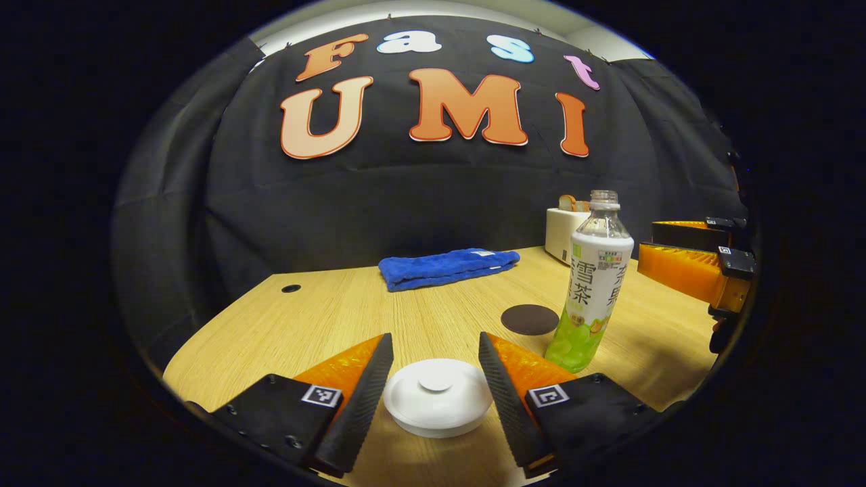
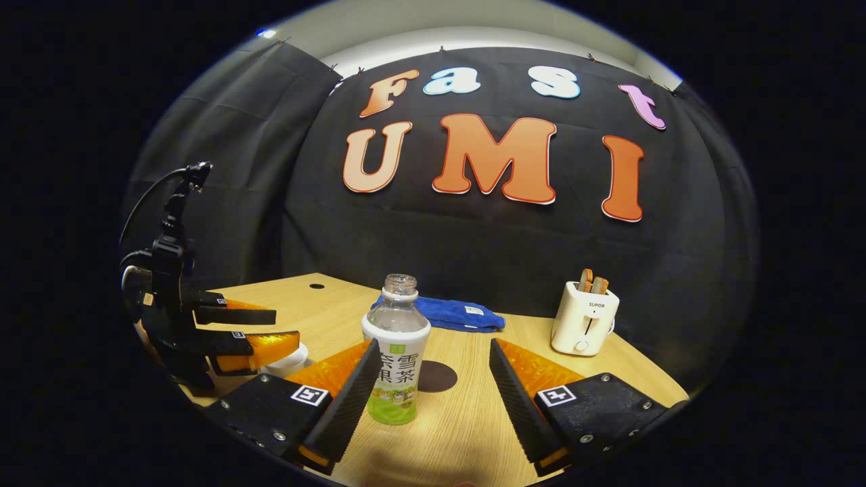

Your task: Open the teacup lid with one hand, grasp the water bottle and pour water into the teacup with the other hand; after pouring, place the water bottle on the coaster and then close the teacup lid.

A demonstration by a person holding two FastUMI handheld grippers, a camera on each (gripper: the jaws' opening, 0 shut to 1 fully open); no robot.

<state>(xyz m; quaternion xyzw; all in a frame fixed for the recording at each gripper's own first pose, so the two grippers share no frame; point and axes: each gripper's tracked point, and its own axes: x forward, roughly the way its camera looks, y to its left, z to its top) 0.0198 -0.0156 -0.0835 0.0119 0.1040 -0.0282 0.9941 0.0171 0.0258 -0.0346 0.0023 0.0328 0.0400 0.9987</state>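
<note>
Teacup lid [image 1: 437,396] sits between spread left hand-held gripper [image 1: 435,368] fingers, untouched.

Both claws [image 1: 436,379] [image 2: 429,385] spread — apparently empty.

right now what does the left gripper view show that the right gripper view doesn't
Left gripper view's own: the top of the teacup lid with its knob, on the cup between open fingers that are not touching it, and the right hand-held gripper at the far right, open.
Right gripper view's own: the left hand-held gripper from the side with its cable, and the toaster front with its lever.
Shared: the uncapped water bottle, the dark coaster, the blue towel and the wooden table.
</note>
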